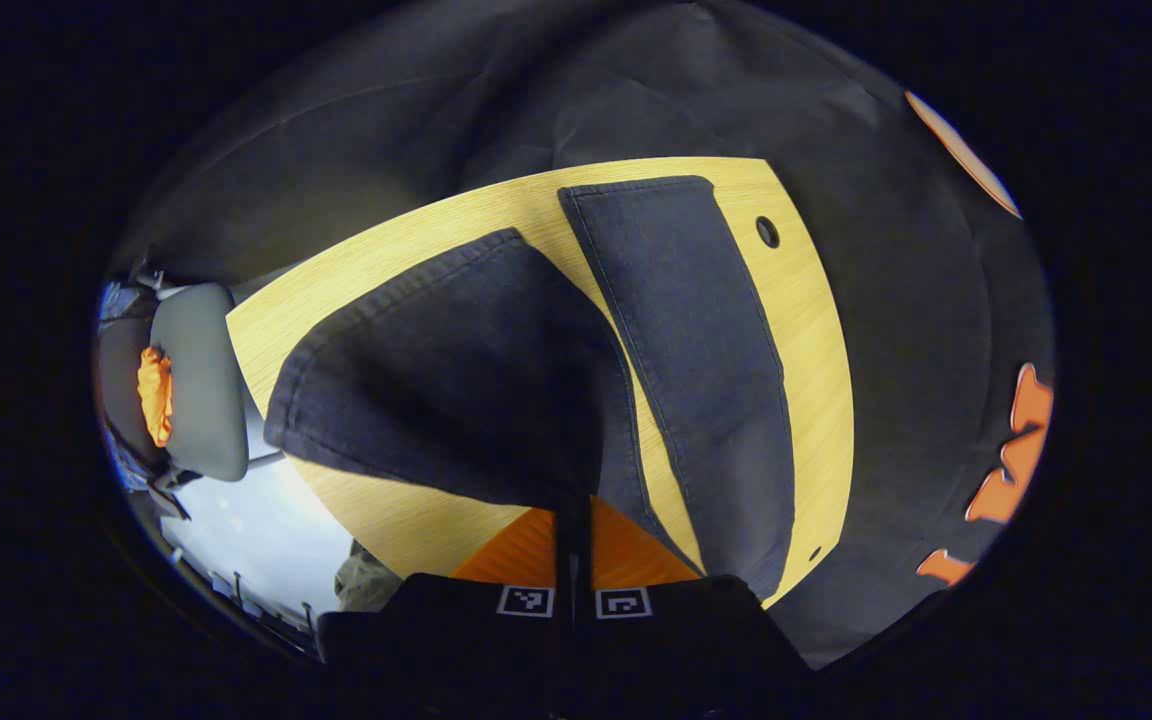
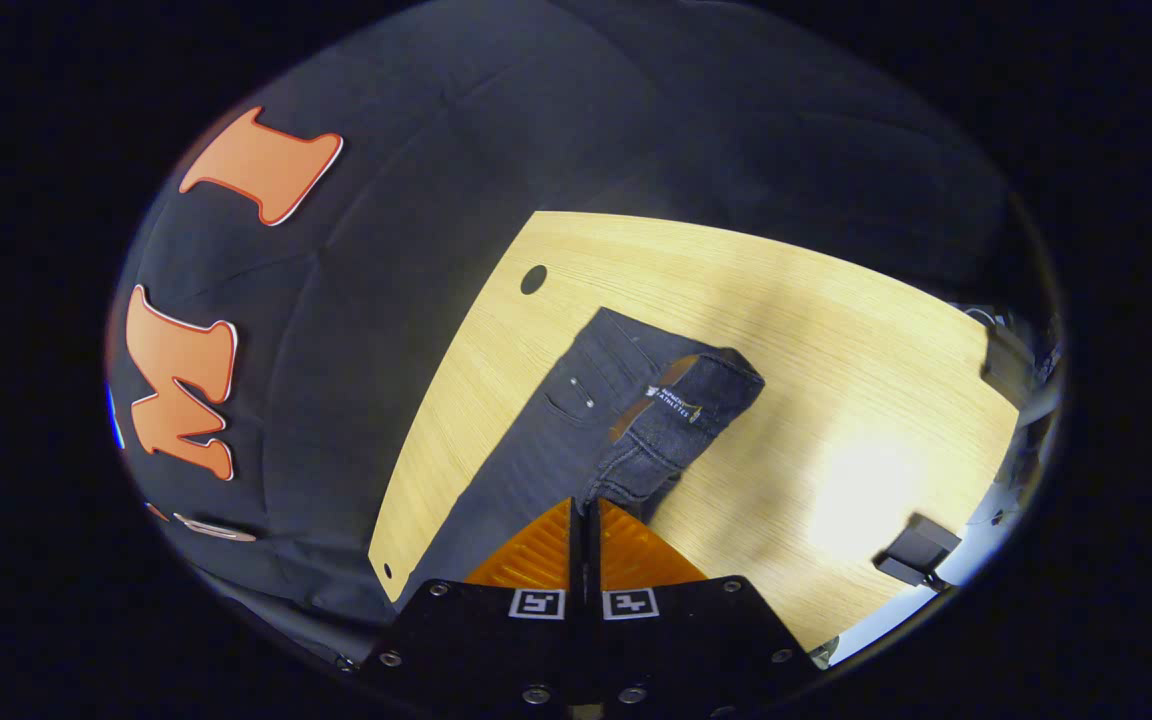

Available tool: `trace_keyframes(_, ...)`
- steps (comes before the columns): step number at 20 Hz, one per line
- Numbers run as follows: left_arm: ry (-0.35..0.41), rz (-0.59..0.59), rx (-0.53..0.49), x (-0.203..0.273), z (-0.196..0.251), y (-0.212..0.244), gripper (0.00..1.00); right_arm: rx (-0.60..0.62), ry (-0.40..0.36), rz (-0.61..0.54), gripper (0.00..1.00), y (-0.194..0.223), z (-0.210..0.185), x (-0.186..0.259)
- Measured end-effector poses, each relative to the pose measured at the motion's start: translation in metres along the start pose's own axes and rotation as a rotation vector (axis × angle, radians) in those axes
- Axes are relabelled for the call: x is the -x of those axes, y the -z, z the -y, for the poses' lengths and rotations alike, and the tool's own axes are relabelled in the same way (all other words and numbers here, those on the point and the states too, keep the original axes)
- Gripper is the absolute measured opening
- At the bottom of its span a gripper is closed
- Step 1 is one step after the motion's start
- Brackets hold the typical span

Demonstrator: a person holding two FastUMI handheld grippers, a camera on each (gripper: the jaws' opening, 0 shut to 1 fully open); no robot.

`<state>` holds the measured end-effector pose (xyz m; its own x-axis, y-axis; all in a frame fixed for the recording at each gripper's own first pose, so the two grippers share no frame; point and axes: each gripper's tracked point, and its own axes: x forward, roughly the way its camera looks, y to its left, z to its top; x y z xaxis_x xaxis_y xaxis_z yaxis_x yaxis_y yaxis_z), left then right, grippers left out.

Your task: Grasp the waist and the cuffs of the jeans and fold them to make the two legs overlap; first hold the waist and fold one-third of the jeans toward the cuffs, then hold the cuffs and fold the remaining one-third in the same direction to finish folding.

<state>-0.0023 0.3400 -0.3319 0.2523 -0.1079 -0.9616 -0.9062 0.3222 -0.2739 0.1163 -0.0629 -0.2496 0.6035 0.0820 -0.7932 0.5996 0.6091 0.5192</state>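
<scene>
The jeans [image 1: 696, 350] lie on the wooden desk [image 2: 836, 330], and each hand-held gripper pinches denim between pressed-together fingers. The left hand-held gripper [image 1: 573, 520] holds up one leg, whose cuff [image 1: 406, 290] drapes away to the far left while the other leg stretches flat along the desk. The right hand-held gripper [image 2: 584, 515] grips cloth near the waist [image 2: 696, 395], which points away from it. The jeans' long axis runs between the two grippers, so carrying the raised leg sideways onto the flat one looks like the coming move.
</scene>
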Motion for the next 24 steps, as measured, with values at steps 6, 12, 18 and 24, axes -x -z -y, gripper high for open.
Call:
trace_keyframes(6,-0.085,-0.049,0.004,-0.028,0.065,-0.059,0.01,-0.012,0.007,-0.048,0.0,-0.03,-0.053,-0.065)
trace_keyframes(12,-0.061,-0.081,-0.206,-0.093,0.161,-0.109,0.05,-0.067,0.078,-0.063,0.0,-0.052,-0.075,-0.149)
trace_keyframes(18,-0.089,0.081,-0.325,-0.1,0.207,-0.155,0.91,-0.188,0.027,-0.032,0.49,-0.068,-0.099,-0.17)
trace_keyframes(24,0.083,0.174,-0.363,-0.064,0.222,-0.144,0.96,-0.03,-0.04,0.018,0.98,-0.074,-0.107,-0.116)
